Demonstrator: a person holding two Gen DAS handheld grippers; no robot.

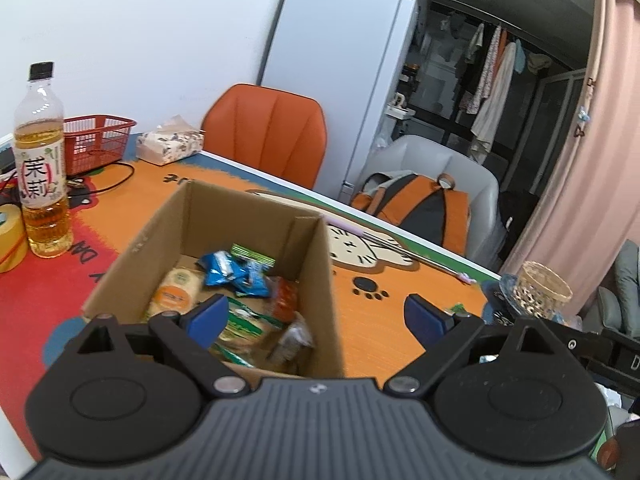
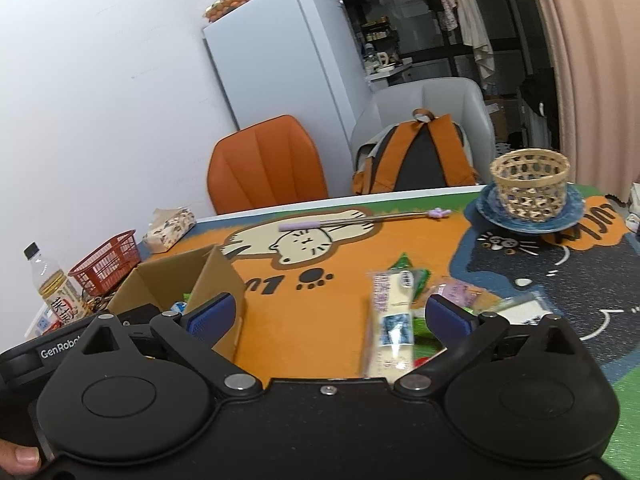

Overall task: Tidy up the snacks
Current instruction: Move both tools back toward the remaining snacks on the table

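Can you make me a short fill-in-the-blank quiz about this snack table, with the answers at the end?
1. Several snacks already lie inside the ___ box.
2. The woven basket stands on a blue ___.
3. The right gripper has its fingers ___ above the long pale snack packet.
4. The bottle of tea has a ___ cap.

Answers: cardboard; plate; open; black
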